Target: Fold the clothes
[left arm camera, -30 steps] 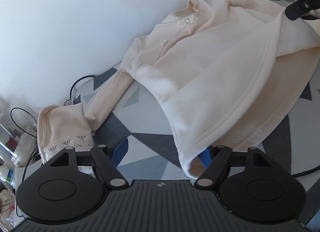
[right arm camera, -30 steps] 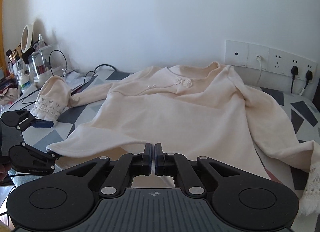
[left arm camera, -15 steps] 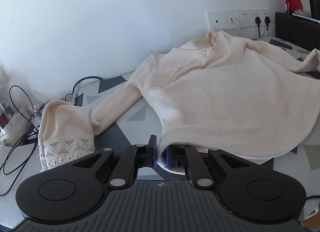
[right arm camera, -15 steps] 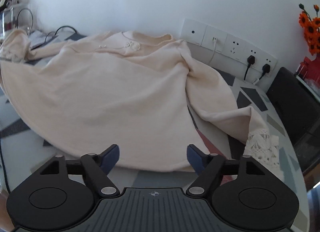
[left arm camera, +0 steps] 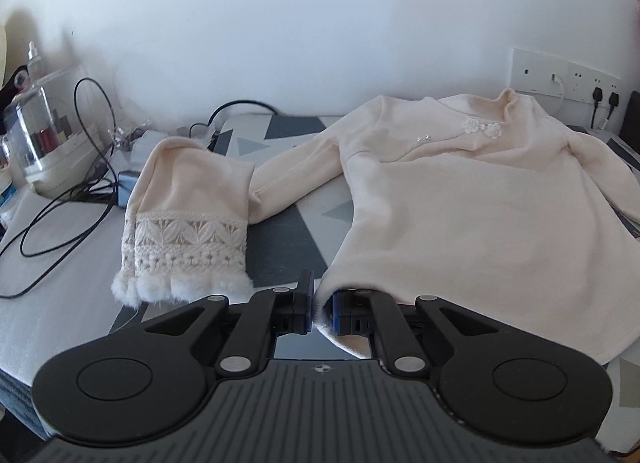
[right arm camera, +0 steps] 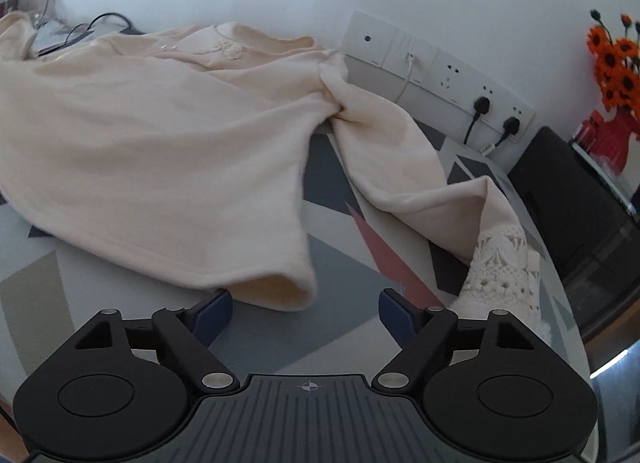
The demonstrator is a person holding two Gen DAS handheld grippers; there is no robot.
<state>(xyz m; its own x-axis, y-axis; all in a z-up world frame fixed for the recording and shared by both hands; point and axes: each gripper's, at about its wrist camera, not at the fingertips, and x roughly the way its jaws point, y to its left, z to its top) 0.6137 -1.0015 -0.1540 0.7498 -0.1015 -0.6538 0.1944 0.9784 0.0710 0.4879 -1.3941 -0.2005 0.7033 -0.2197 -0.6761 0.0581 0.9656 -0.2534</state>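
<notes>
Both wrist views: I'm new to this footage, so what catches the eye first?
A cream top lies spread over the patterned table, a lace cuff folded back at left. The left gripper pinches its hem corner; the right gripper hangs open before the other corner.

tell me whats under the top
The top lies on a tablecloth with grey triangles, visible around its edges. The cloth beneath its body is covered, so anything there cannot be seen. The left hand-held gripper pinches its hem corner.

The top's [left arm camera: 460, 215] hem corner vanishes between the left gripper's [left arm camera: 322, 309] fingers. Its right sleeve runs off the frame edge. Jar [left arm camera: 44, 143] contents are too blurred to identify.
</notes>
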